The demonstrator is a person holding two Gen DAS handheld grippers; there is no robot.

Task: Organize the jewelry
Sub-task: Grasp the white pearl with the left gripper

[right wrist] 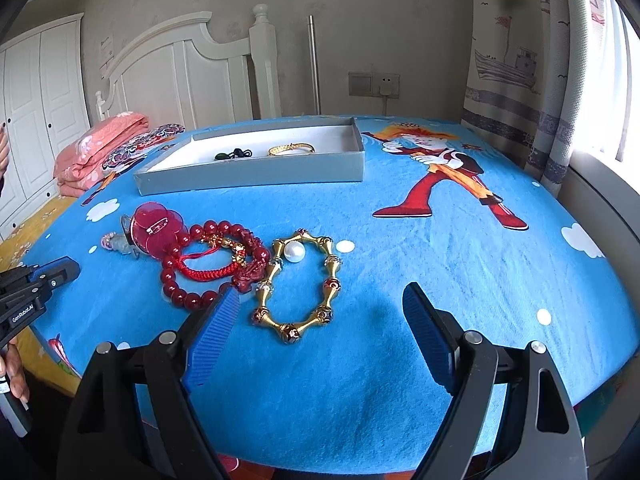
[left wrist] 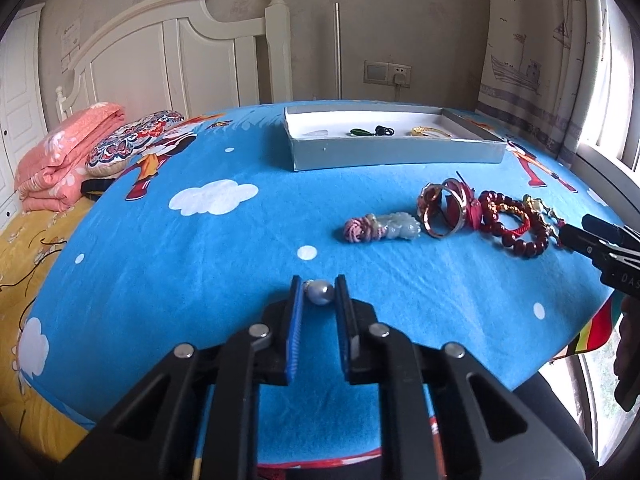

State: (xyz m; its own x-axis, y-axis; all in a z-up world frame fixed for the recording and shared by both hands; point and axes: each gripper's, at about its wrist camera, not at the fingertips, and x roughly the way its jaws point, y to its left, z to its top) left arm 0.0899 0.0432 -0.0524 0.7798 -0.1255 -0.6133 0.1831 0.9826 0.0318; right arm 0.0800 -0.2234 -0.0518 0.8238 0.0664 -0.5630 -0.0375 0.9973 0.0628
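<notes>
In the left wrist view, the left gripper [left wrist: 320,294] is pinching a grey pearl [left wrist: 320,293] between its nearly closed pads, low over the blue cloth [left wrist: 200,264]; the tray [left wrist: 394,152] is lying ahead and slightly right.

In the right wrist view, the right gripper [right wrist: 320,304] is standing wide and empty, angled down, with the gold bracelet [right wrist: 296,284] between its tips, long axis running away from it.

grey pearl [left wrist: 320,293] | on blue cloth | red beads [right wrist: 200,268] beside gold bracelet [right wrist: 298,286]
</notes>
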